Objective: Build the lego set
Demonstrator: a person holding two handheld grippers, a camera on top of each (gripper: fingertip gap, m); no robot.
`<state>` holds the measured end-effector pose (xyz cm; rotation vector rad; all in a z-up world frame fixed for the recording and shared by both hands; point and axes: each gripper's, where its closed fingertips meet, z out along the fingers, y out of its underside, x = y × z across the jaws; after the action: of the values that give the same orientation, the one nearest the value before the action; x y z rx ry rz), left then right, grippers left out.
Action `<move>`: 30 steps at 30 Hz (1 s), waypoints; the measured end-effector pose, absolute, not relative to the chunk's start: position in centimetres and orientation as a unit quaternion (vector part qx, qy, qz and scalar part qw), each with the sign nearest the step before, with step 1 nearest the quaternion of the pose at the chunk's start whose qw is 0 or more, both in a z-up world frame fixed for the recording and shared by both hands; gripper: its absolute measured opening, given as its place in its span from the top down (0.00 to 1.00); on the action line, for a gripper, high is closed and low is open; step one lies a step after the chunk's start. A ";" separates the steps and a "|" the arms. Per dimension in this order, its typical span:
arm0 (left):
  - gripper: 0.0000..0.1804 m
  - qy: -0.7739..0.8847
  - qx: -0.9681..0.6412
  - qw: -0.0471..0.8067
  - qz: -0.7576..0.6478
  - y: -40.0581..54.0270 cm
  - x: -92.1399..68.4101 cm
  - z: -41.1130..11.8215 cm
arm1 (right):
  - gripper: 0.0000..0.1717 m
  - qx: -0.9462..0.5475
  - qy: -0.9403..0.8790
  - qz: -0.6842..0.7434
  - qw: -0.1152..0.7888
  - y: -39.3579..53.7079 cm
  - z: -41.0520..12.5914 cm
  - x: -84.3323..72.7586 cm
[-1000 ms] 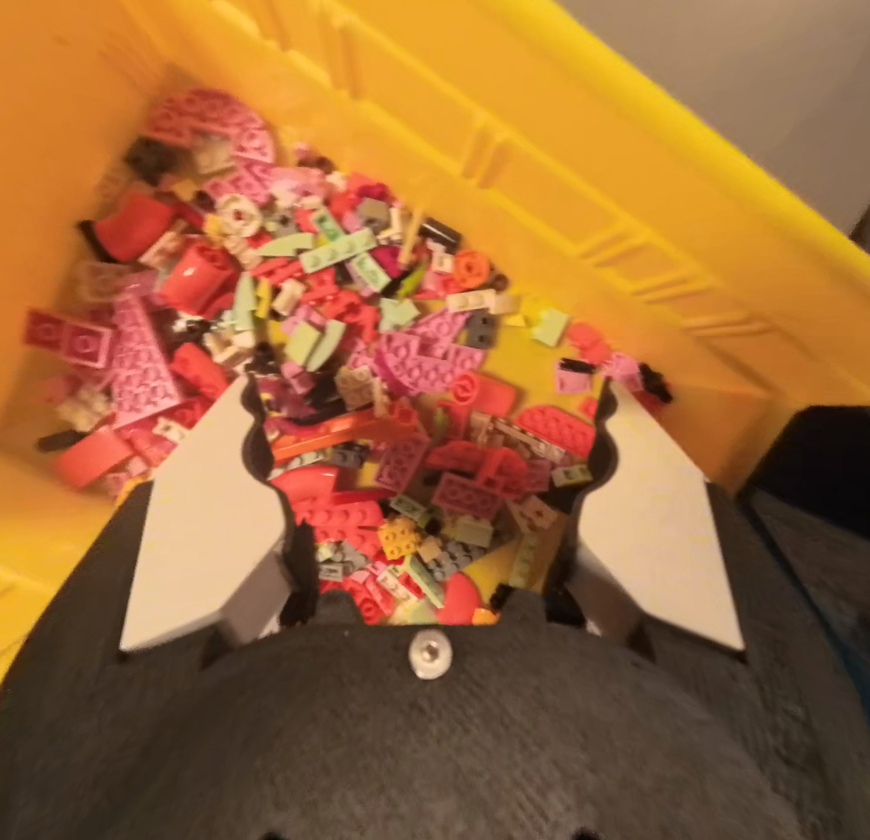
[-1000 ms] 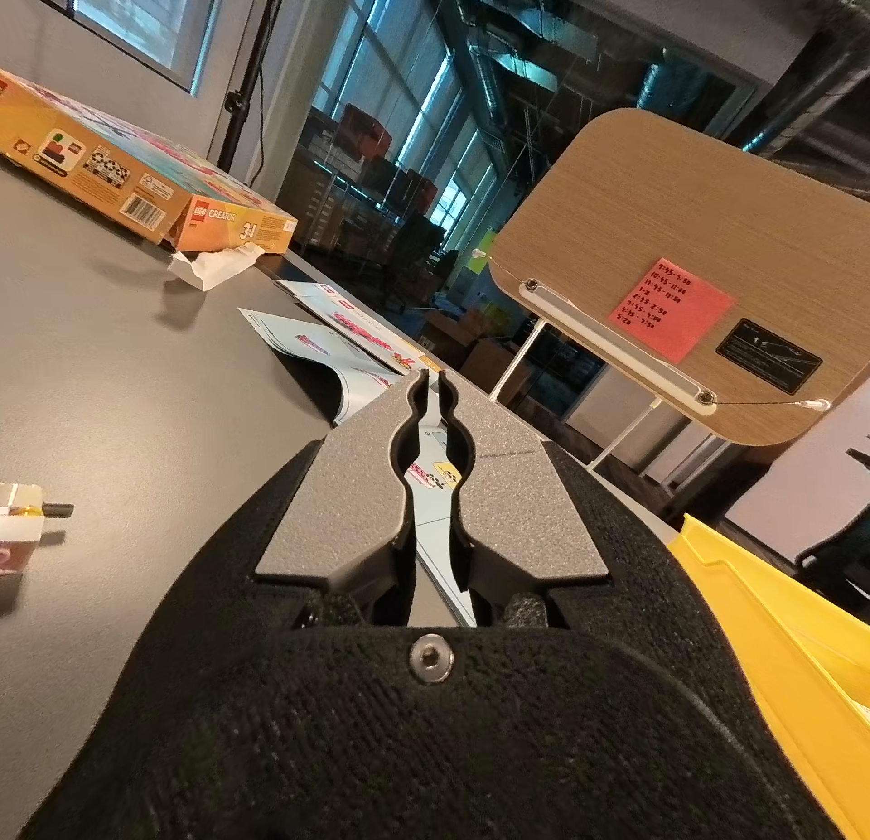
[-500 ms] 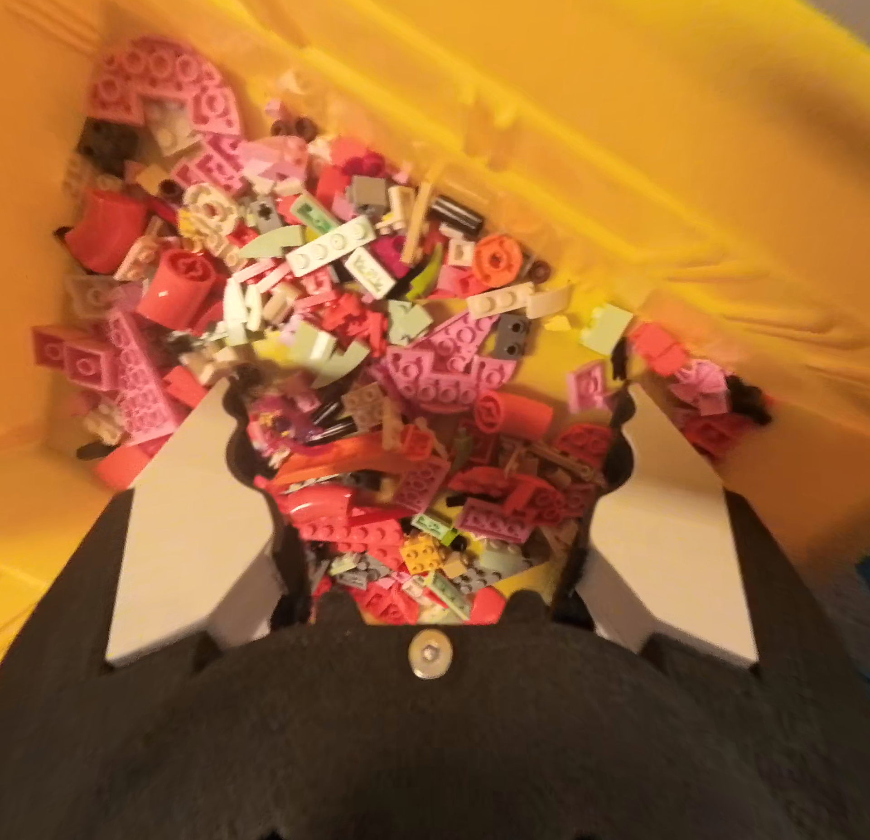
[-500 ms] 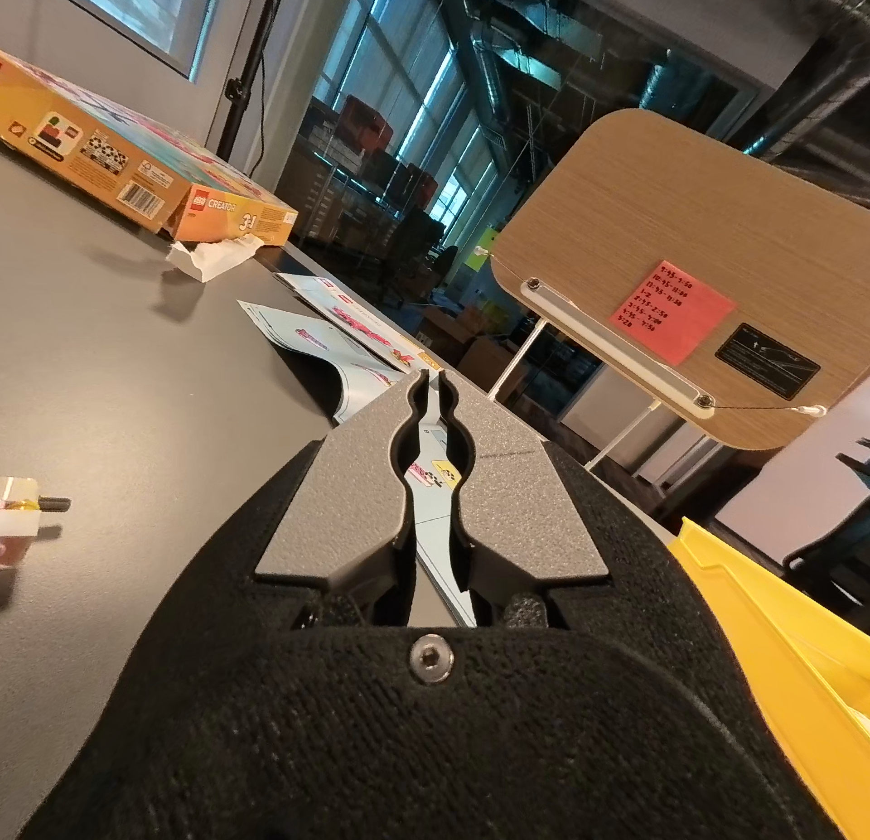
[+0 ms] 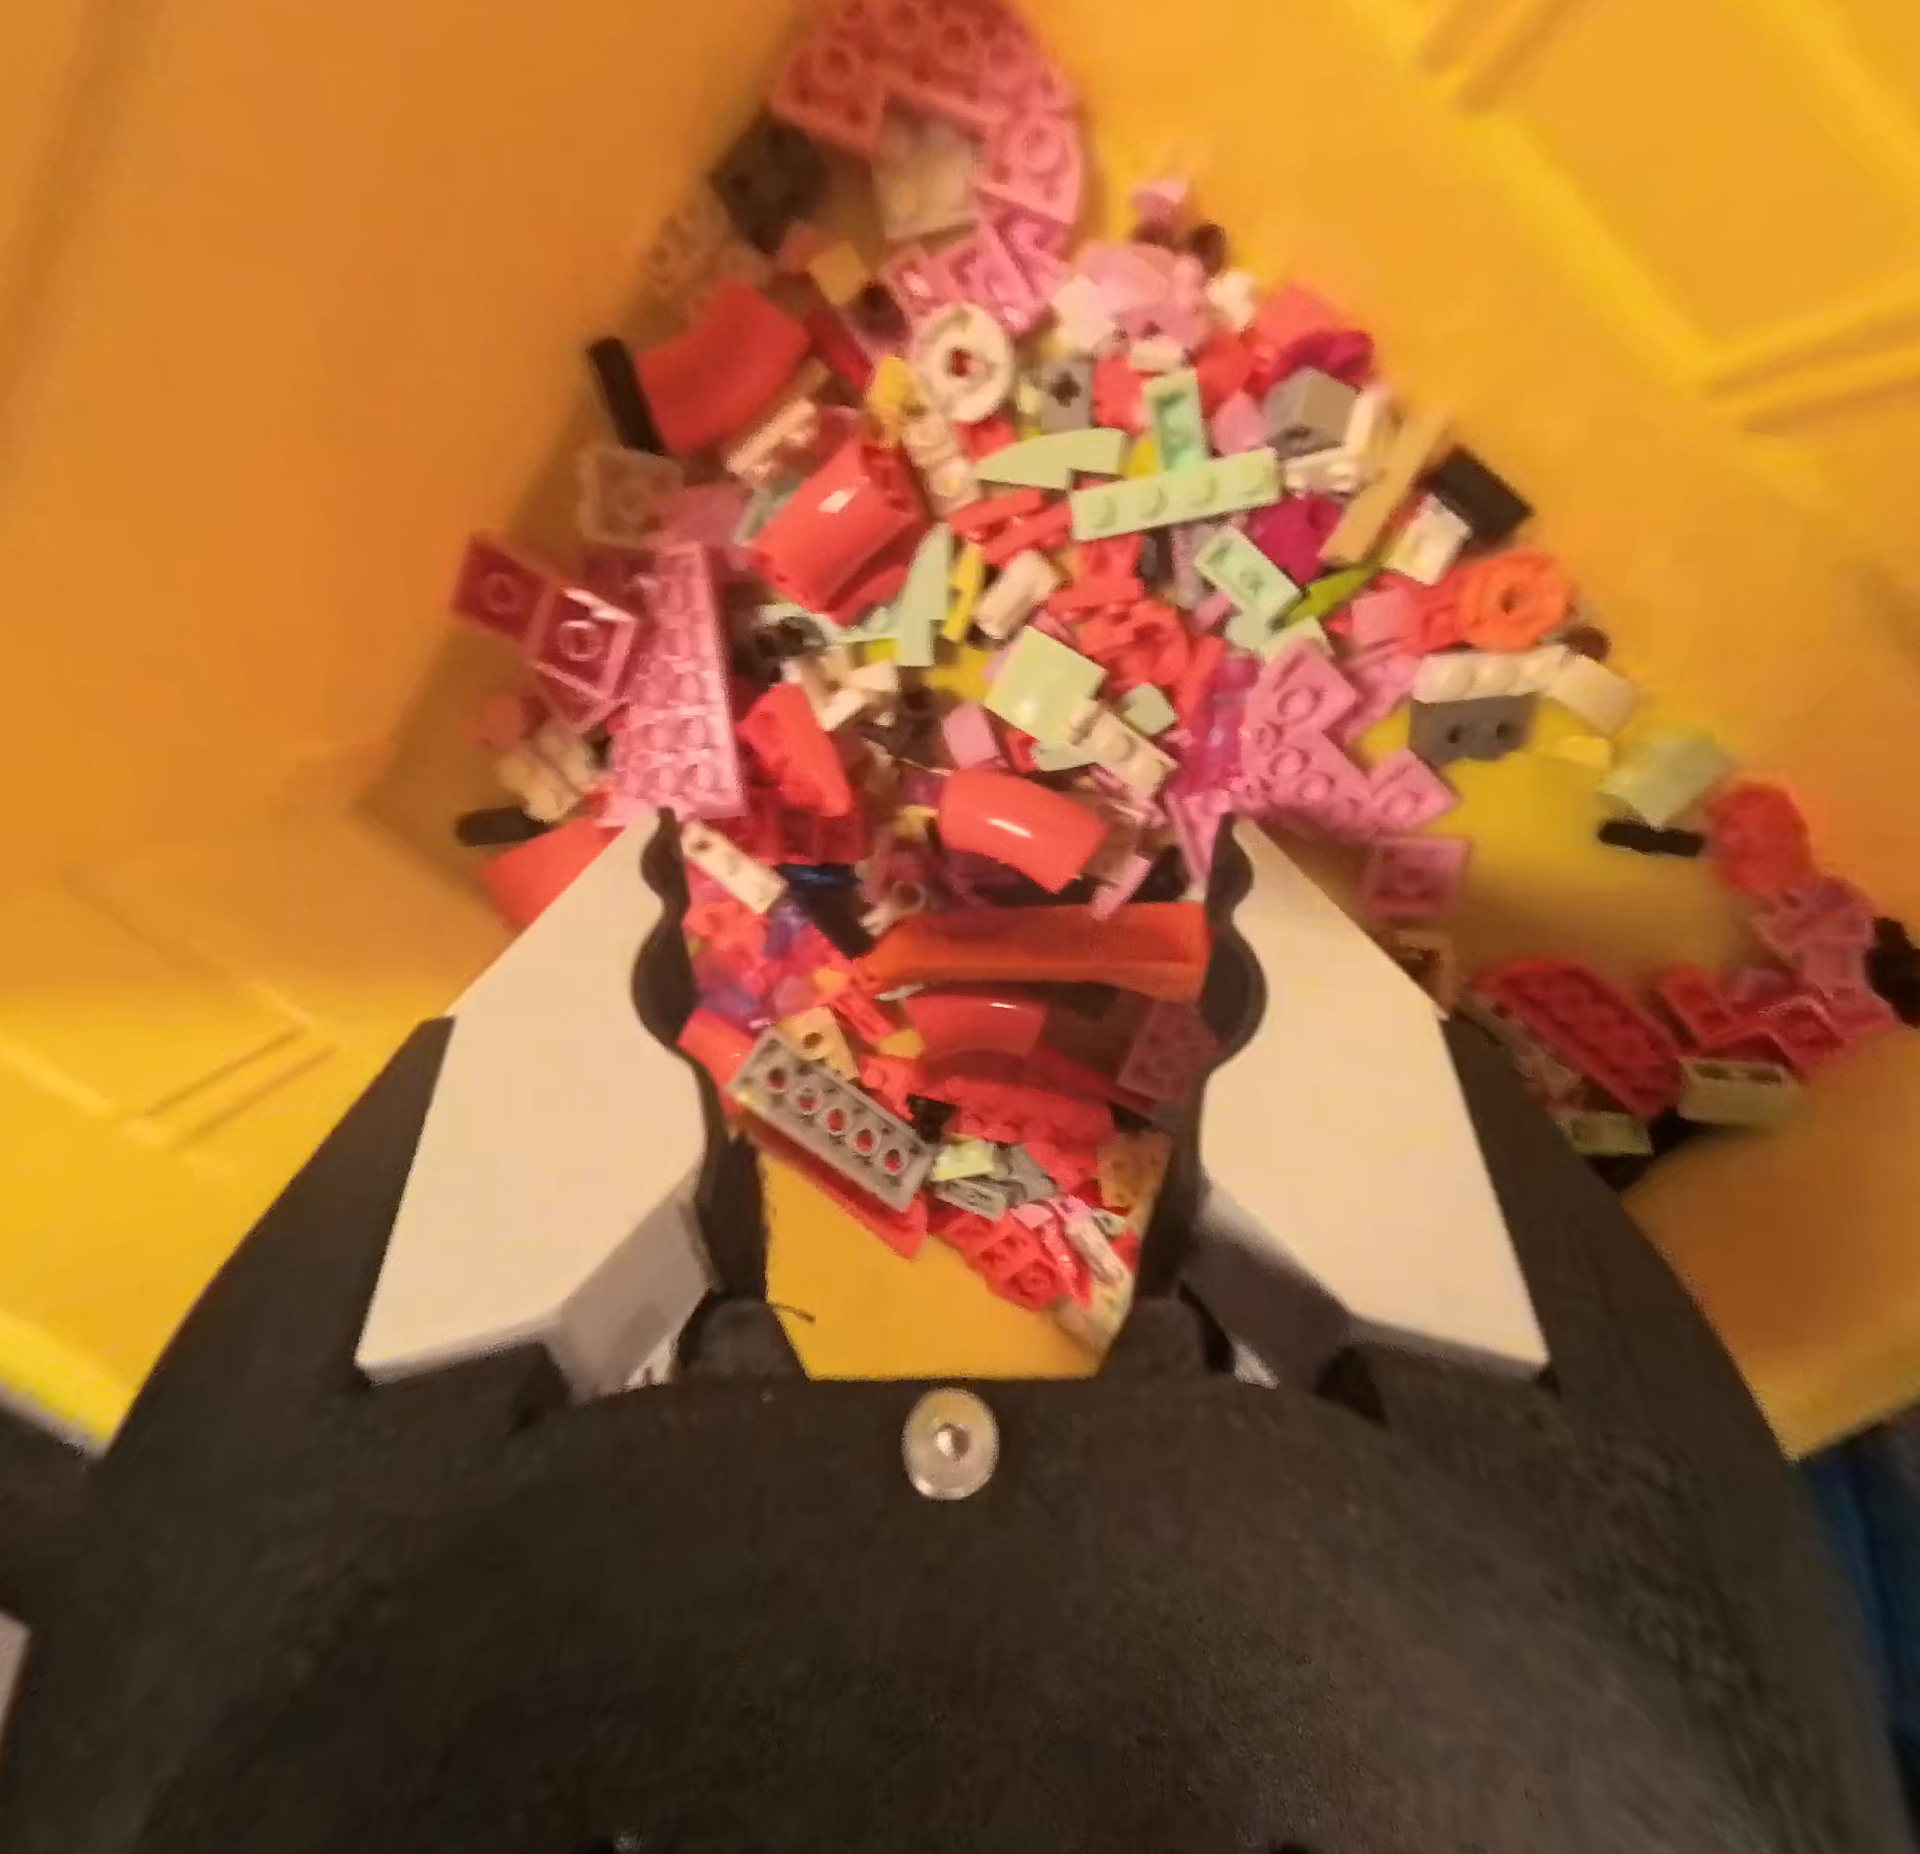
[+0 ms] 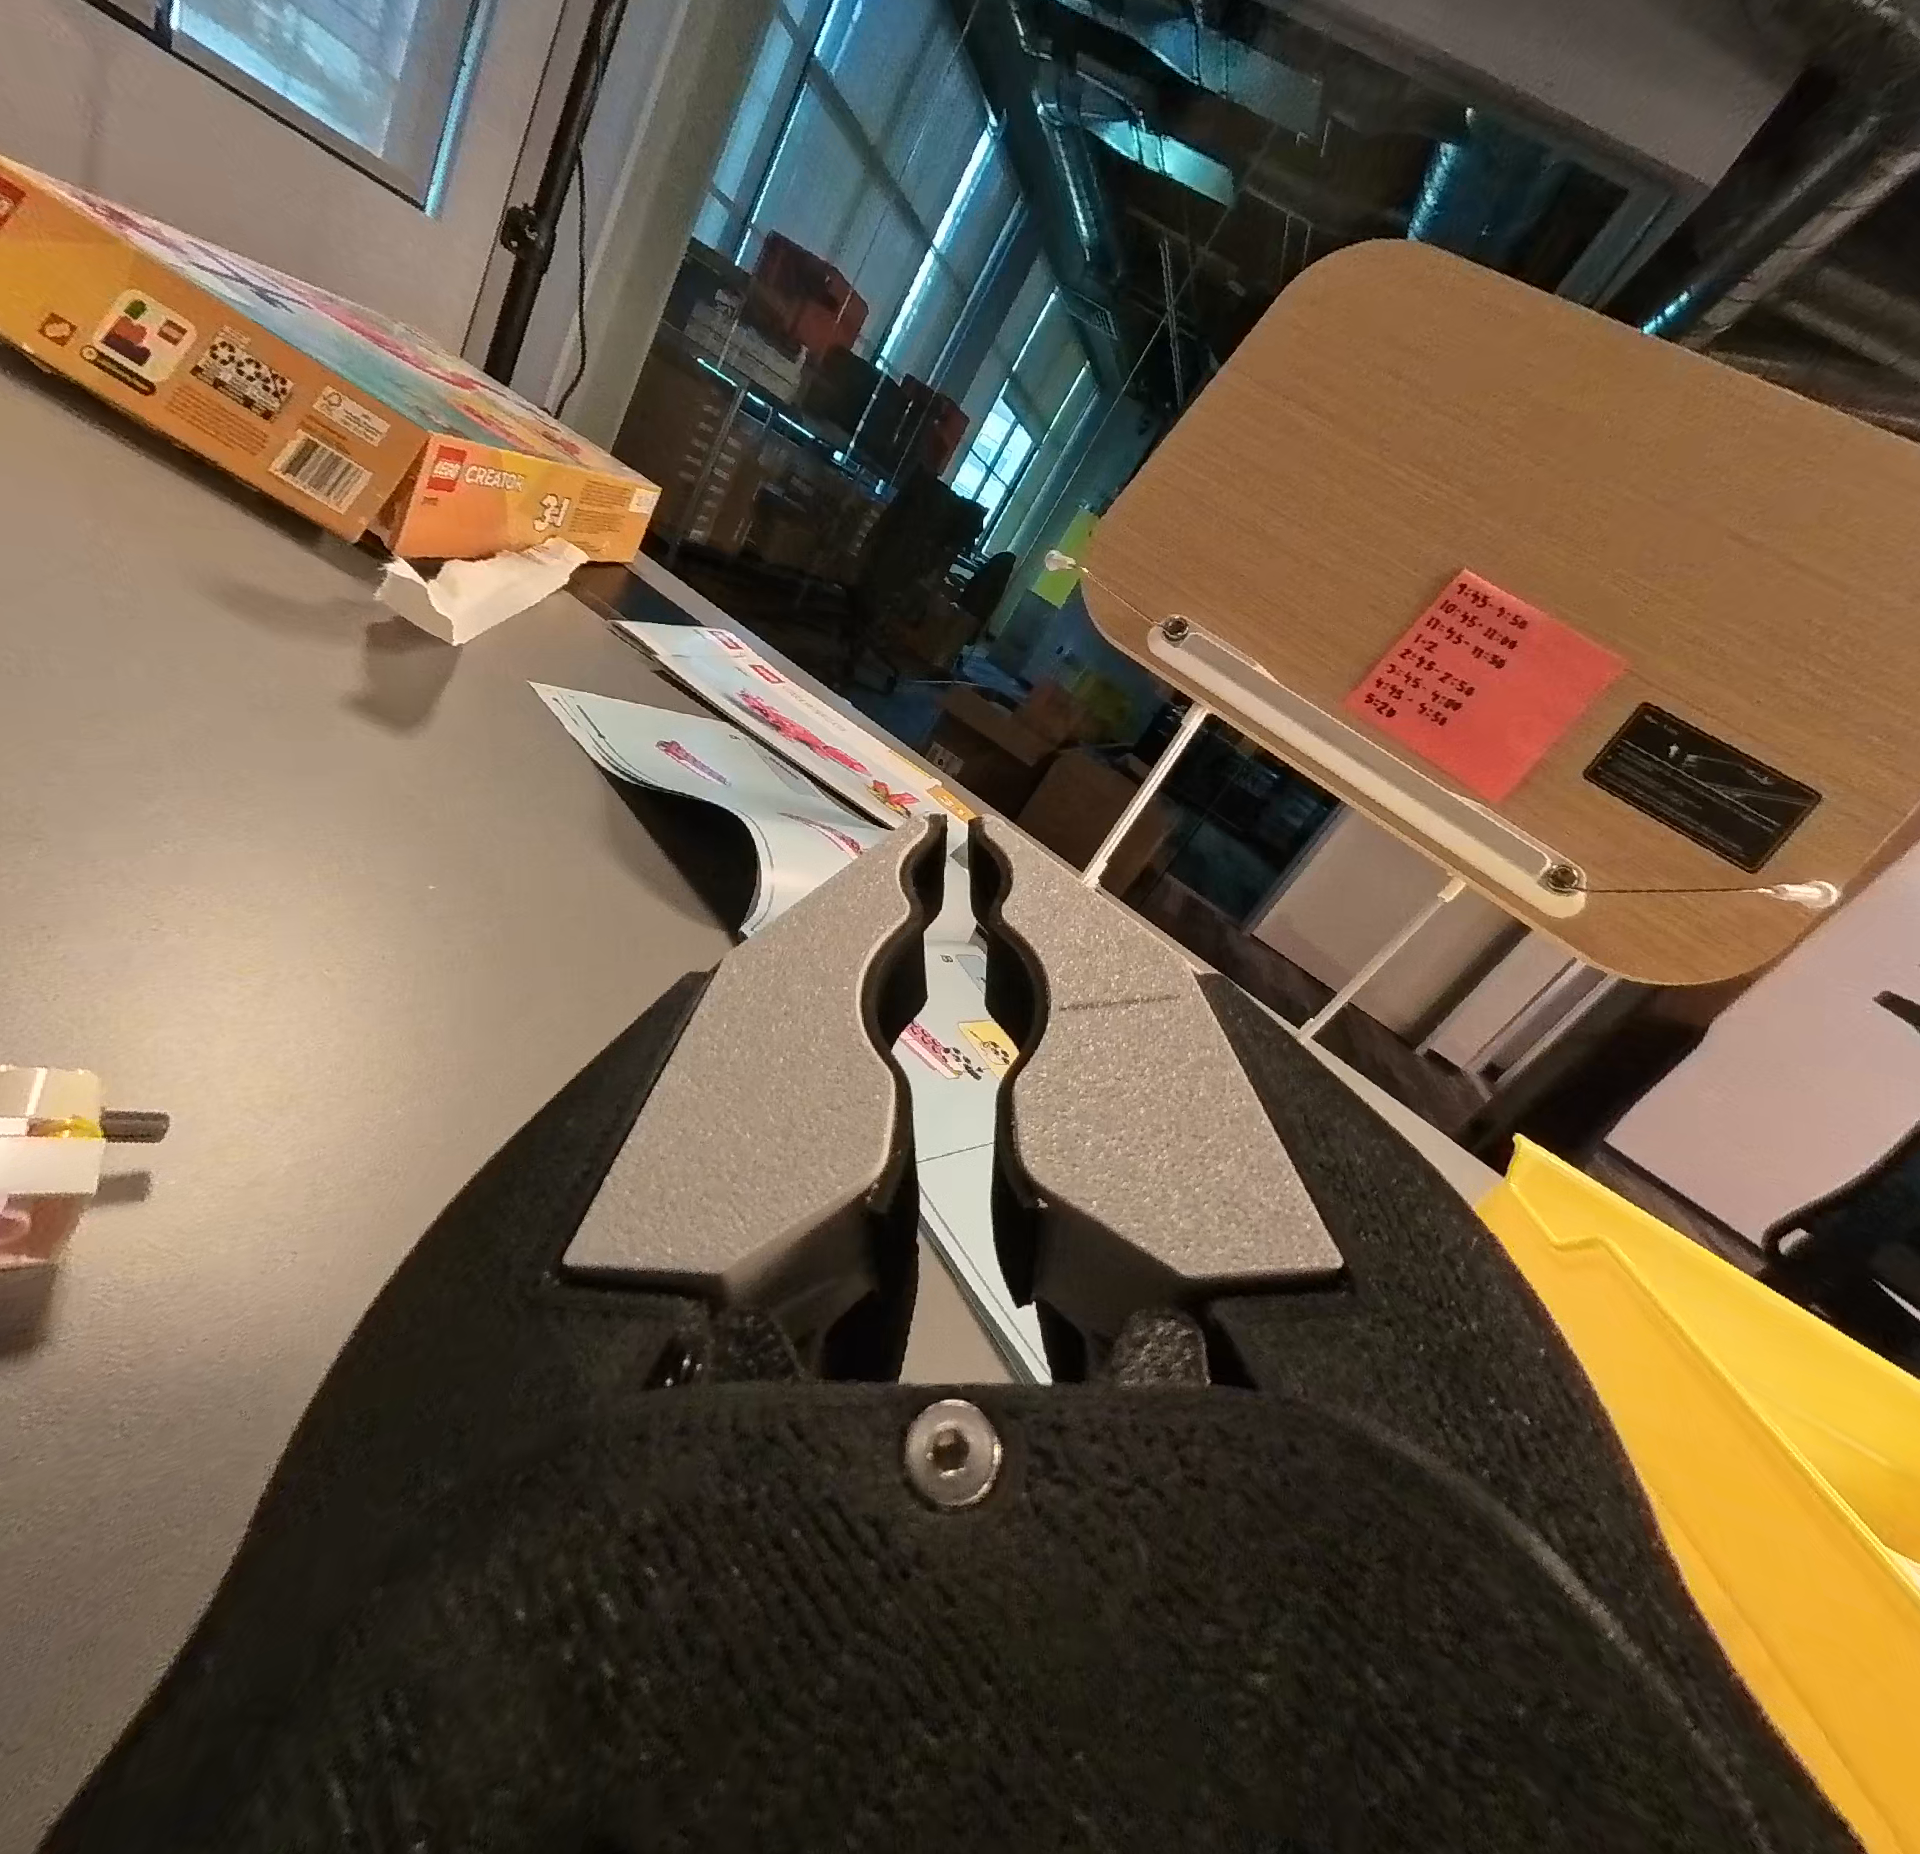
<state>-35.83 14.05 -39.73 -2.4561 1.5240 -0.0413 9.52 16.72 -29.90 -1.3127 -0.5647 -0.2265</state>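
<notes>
The heap of toy bricks (image 5: 1039, 578) lies in the yellow bin (image 5: 260, 350). The left gripper (image 5: 951, 838) hangs spread wide above the heap, gripping nothing. Beside the bin, the right gripper (image 6: 958, 828) rests nearly closed and bare over the grey worktop (image 6: 260, 869).

the left gripper (image 5: 948, 848) has two pale, off-white wedge-shaped fingers (image 5: 540, 1129) with dark wavy inner edges, set in a black, rough-textured body with one round silver screw (image 5: 950, 1442) at its middle. the right gripper (image 6: 957, 830) has the same build, but its fingers (image 6: 769, 1108) are speckled grey with the same scalloped dark inner edges. its black body shows a fine ridged grain around a silver hex-socket screw (image 6: 952, 1450).
</notes>
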 end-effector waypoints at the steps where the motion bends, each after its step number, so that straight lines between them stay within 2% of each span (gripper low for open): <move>1: 0.45 0.530 -0.841 0.104 -0.025 13.3 -35.6 -40.1 | 0.99 -0.600 -0.258 -0.103 0.750 16.7 -29.9 9.5; 3: 0.45 0.544 -0.836 0.050 -0.050 11.3 -35.5 -40.6 | 0.99 -0.600 -0.258 -0.101 0.750 16.7 -29.9 9.5; 6: 0.33 0.567 -0.819 -0.016 -0.092 7.9 -35.5 -39.9 | 0.99 -0.600 -0.259 -0.099 0.751 16.7 -29.9 9.5; 10: 0.40 0.585 -0.792 -0.073 -0.159 4.7 -35.6 -38.5 | 0.99 -0.599 -0.259 -0.095 0.751 16.6 -29.9 9.4; 12: 0.43 0.574 -0.806 -0.026 -0.141 7.0 -35.7 -38.2 | 0.99 -0.599 -0.259 -0.092 0.752 16.6 -29.8 9.4; 15: 0.57 0.513 -0.845 0.127 -0.086 14.1 -35.4 -36.9 | 0.99 -0.598 -0.259 -0.090 0.753 16.6 -29.8 9.3; 17: 0.58 0.486 -0.854 0.171 -0.065 16.7 -35.4 -36.3 | 0.99 -0.599 -0.260 -0.090 0.752 16.6 -29.8 9.3; 23: 0.35 0.540 -0.831 0.112 -0.079 16.0 -33.6 -39.1 | 0.99 -0.600 -0.260 -0.090 0.751 16.6 -29.9 9.3; 27: 0.36 0.567 -0.807 0.107 -0.124 14.9 -32.0 -39.7 | 0.99 -0.601 -0.260 -0.091 0.750 16.6 -29.9 9.3; 29: 0.42 0.573 -0.802 0.075 -0.151 13.4 -32.0 -39.7 | 0.99 -0.601 -0.261 -0.091 0.750 16.6 -29.9 9.3; 30: 0.40 0.569 -0.804 0.054 -0.161 12.6 -32.3 -39.7 | 0.99 -0.601 -0.261 -0.090 0.750 16.6 -29.9 9.3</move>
<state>-32.28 12.60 -39.75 -2.4432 1.7283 -0.4903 9.29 16.64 -29.94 -1.3137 -0.5706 -0.1977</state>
